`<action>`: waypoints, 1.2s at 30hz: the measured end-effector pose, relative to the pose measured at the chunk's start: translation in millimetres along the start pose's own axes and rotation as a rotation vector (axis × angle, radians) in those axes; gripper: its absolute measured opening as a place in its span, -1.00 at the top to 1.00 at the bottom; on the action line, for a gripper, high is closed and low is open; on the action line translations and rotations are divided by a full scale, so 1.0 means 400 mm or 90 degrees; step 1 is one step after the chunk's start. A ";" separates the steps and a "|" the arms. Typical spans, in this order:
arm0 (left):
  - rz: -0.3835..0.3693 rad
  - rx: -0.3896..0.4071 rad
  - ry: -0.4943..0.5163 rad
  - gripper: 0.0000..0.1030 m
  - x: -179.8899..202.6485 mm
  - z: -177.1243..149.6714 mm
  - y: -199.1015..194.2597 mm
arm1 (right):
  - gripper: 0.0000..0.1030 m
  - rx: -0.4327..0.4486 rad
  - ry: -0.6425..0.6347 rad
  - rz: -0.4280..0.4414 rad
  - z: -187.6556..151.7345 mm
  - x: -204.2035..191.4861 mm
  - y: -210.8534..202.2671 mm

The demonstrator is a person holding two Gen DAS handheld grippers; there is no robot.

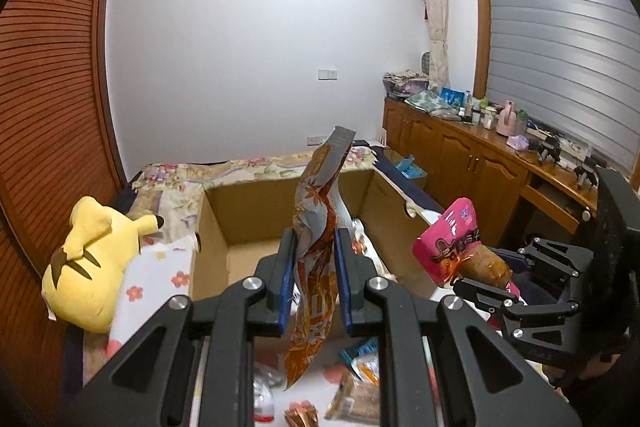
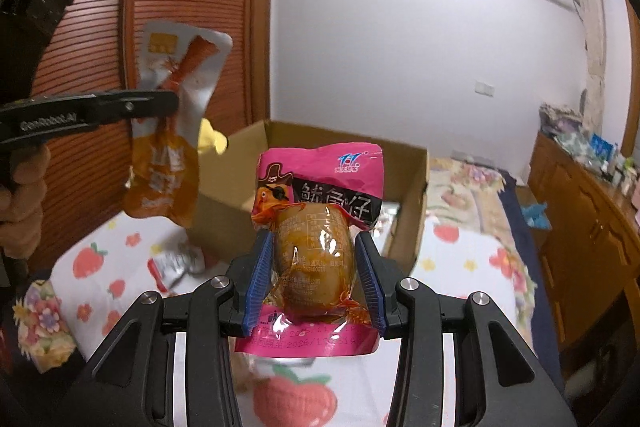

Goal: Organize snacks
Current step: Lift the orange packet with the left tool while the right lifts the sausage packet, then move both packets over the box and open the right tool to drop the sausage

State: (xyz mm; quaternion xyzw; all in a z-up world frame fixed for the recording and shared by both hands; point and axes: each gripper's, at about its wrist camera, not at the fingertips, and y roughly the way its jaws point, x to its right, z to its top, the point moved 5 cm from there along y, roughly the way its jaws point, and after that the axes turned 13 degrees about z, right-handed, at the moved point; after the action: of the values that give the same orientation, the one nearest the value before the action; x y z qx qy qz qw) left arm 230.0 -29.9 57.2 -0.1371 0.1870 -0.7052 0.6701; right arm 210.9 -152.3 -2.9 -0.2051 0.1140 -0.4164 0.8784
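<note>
My left gripper is shut on a thin orange and silver snack packet, held upright in the air; the same packet hangs from that gripper at the left of the right wrist view. My right gripper is shut on a pink packet with a brown snack inside, its pads pressing both sides; from the left wrist view this pink packet shows at the right. An open cardboard box stands on the bed behind both packets, also seen as the cardboard box.
Loose snack packets lie on the flowered sheet below the grippers, and one silver packet lies left of the box. A yellow plush toy rests at the left. A wooden wardrobe and a cluttered cabinet flank the bed.
</note>
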 end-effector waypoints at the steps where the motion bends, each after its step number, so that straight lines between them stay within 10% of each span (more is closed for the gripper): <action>1: 0.002 -0.001 -0.002 0.70 -0.006 0.012 0.009 | 0.18 0.002 -0.004 0.001 0.016 0.003 0.007; 36: -0.001 -0.088 0.016 0.70 0.013 0.001 0.335 | 0.12 -0.082 0.031 0.016 0.055 0.146 0.266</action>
State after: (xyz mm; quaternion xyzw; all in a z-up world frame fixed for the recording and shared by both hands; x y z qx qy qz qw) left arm 349.5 -39.3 -2.8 -0.1744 0.2431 -0.6928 0.6561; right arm 328.5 -131.6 -33.6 -0.2499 0.1644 -0.4016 0.8656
